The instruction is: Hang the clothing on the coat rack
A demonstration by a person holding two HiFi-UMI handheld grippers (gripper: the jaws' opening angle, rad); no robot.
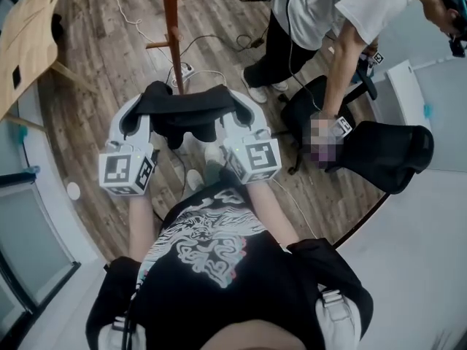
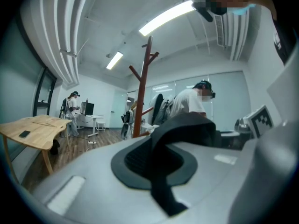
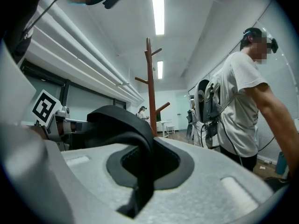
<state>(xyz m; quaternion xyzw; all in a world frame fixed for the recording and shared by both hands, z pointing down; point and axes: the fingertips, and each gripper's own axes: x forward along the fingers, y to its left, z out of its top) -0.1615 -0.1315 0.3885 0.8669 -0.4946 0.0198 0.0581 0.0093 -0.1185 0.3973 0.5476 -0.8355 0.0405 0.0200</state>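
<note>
Closest to the camera, the left gripper (image 1: 137, 115) and right gripper (image 1: 241, 111) were side by side, and each one had its jaws pinched tight on the black garment (image 1: 186, 108). You could see the fabric squeezed between the pads in both gripper views. The garment was stretched between the two, sagging a bit in the middle, held up off the wood floor (image 1: 117, 57). Just past it stood the coat rack (image 1: 173, 42), bare pegs, not touching the cloth. Off to the right a person in a white t-shirt (image 1: 321, 6) leaned over a black office chair (image 1: 387, 155), and a wooden table (image 1: 25, 35) sat far left
</note>
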